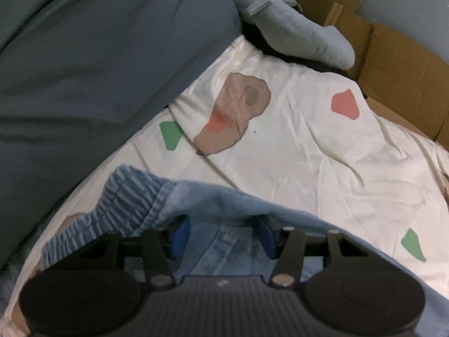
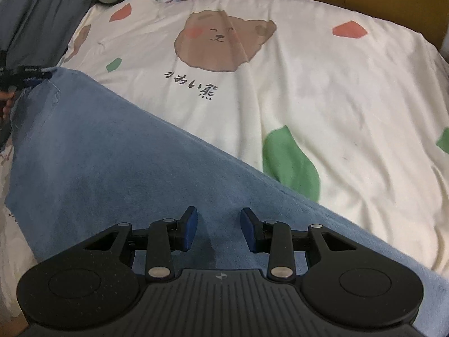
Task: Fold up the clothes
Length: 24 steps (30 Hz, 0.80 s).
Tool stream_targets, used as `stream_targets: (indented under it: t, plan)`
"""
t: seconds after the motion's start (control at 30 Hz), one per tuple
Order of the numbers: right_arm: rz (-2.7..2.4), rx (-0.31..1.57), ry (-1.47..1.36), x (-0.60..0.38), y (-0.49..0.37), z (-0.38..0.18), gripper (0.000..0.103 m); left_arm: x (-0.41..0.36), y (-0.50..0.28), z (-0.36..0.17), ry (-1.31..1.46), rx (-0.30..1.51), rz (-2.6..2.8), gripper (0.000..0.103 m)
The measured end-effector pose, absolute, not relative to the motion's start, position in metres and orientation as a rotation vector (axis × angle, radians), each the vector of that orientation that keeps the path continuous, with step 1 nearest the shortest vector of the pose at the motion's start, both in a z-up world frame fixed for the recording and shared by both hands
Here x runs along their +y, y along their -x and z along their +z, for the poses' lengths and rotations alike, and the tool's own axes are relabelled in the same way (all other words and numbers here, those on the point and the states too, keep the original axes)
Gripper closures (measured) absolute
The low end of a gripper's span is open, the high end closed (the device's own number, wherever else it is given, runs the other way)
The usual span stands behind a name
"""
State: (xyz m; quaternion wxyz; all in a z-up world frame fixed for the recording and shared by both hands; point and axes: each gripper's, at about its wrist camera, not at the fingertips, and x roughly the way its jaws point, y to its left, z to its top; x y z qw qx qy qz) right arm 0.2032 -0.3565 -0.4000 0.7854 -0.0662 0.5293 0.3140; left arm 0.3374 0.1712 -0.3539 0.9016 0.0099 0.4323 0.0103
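Note:
Light blue denim jeans (image 2: 118, 151) hang stretched over a cream bedsheet (image 2: 322, 84) printed with a bear. In the left wrist view the jeans' gathered elastic waistband (image 1: 126, 202) drapes over my left gripper (image 1: 223, 224). Denim is bunched between its blue pads (image 1: 181, 236) and hides the tips, so it is shut on the fabric. In the right wrist view my right gripper (image 2: 219, 219) holds a creased fold of the leg between its pads. The left gripper (image 2: 22, 74) shows far left at the jeans' other end. The cloth's edge runs taut between the two.
A dark grey duvet (image 1: 98, 56) fills the left side. A grey neck pillow (image 1: 294, 28) lies at the head of the bed. Brown cardboard (image 1: 393, 70) stands along the right and far edges. The sheet (image 1: 308, 146) lies wrinkled beyond the jeans.

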Motion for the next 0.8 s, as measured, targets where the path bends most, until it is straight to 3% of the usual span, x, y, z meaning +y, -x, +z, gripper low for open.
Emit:
stream_targets:
  t: [0.8]
  plan:
    - [0.595, 1.137, 0.166, -0.34, -0.204, -0.41, 0.064, 0.165, -0.401, -0.385, -0.006, 1.048, -0.016, 0.053]
